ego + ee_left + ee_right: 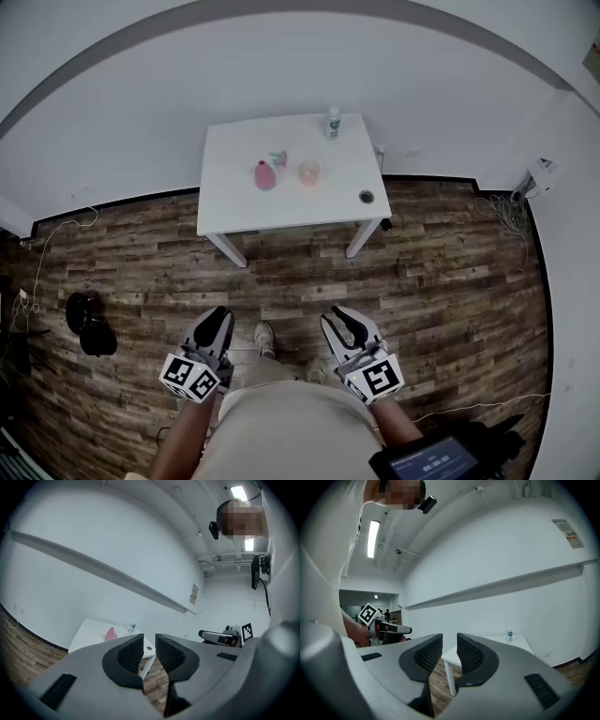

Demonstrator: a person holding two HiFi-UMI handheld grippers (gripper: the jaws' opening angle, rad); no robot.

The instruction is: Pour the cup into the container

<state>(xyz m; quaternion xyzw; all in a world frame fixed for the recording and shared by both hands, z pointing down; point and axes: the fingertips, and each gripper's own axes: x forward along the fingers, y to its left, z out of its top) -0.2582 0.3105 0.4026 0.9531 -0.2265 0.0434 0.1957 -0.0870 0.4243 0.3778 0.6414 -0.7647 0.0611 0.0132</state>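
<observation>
Left tongs [217, 317], right tongs [339, 319] empty; cup [309, 172] holds something orange.

Pink container [265, 175] stands beside cup [309, 172] on white table [234, 211]

tabletop [234, 202] against the far wall. on it: container [265, 175] left of centre, cup [309, 172] just to its right, bottle [332, 122] at the back edge, small round object [366, 197] near the front right corner. left gripper [211, 330] and right gripper [347, 328] side by side, well before it.
</observation>
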